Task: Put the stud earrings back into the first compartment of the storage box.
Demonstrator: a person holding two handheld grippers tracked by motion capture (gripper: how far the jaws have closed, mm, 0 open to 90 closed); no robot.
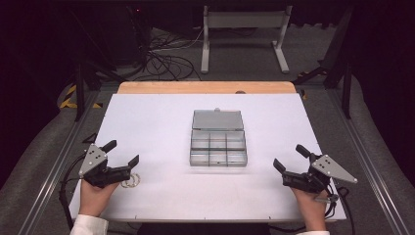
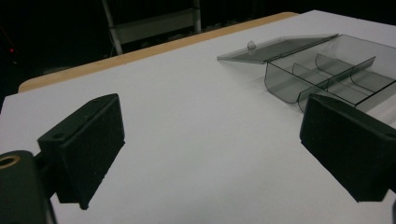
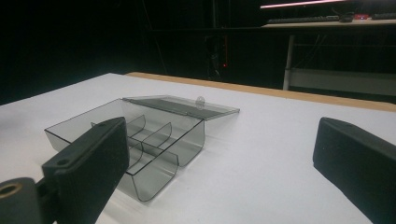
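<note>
A clear grey compartment box (image 1: 218, 147) sits open at the middle of the white table (image 1: 161, 122), its lid (image 1: 217, 119) laid flat toward the far side. The box (image 2: 327, 74) is at the upper right of the left gripper view and the box (image 3: 135, 140) lies left of centre in the right gripper view. My left gripper (image 1: 121, 152) rests open near the table's left front, well left of the box. My right gripper (image 1: 289, 157) rests open at the right front, right of the box. Nothing is between either pair of jaws.
A small pale ring-shaped object (image 1: 131, 181) lies on the table beside the left gripper. A wooden strip (image 1: 205, 87) runs along the table's far edge. Beyond it stand a grey metal frame (image 1: 244, 29) and loose cables (image 1: 166, 61) on the floor.
</note>
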